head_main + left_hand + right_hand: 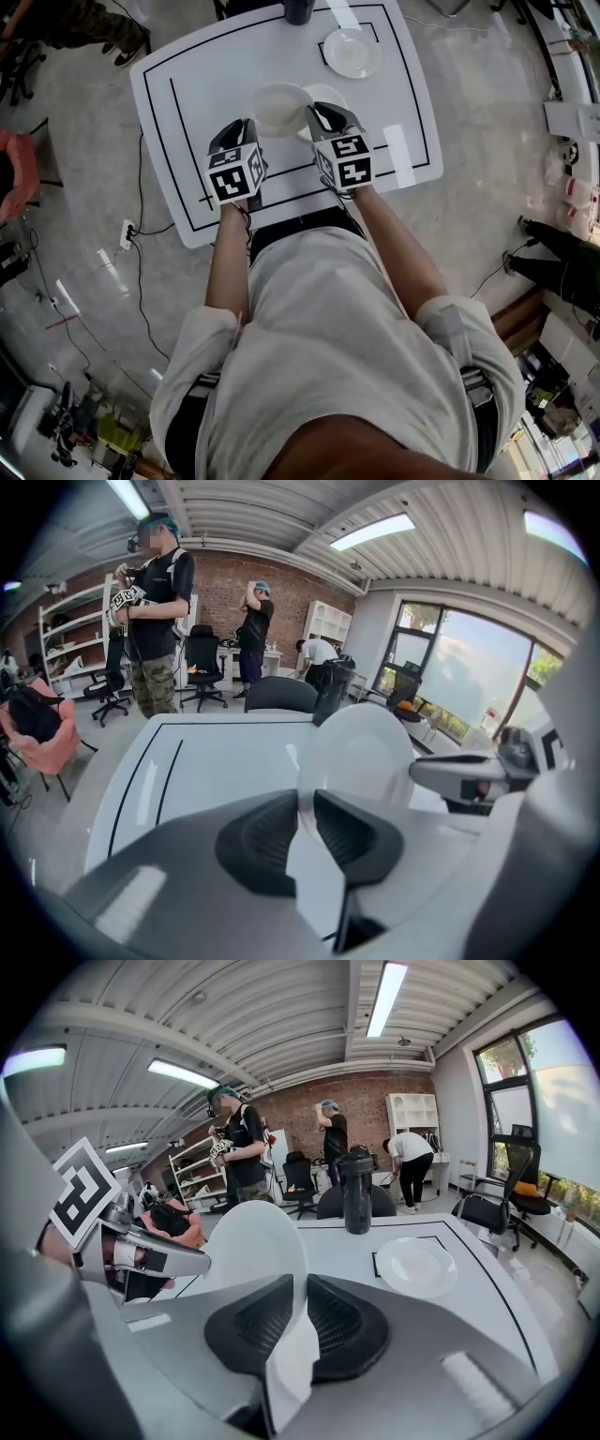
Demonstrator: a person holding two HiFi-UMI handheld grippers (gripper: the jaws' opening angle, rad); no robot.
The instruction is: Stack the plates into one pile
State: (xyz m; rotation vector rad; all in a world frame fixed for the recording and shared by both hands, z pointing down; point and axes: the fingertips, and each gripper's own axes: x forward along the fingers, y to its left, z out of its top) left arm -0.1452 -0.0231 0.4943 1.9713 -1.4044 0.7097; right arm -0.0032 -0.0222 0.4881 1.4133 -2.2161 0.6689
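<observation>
Each gripper holds a white plate by its rim above the white table [187, 84]. My left gripper [246, 127] is shut on one plate [278, 110], which stands up between its pads in the left gripper view [361, 752]. My right gripper [319, 114] is shut on a second plate [325, 95], seen tilted in the right gripper view [251, 1241]. In the head view the two held plates overlap. A third white plate [352, 52] lies flat at the table's far right, also visible in the right gripper view [415, 1267].
A dark bottle [357, 1190] stands at the table's far edge [298, 9]. Black lines frame the tabletop. Office chairs, shelves and several standing people are beyond the table. Cables and a power strip [127, 234] lie on the floor to the left.
</observation>
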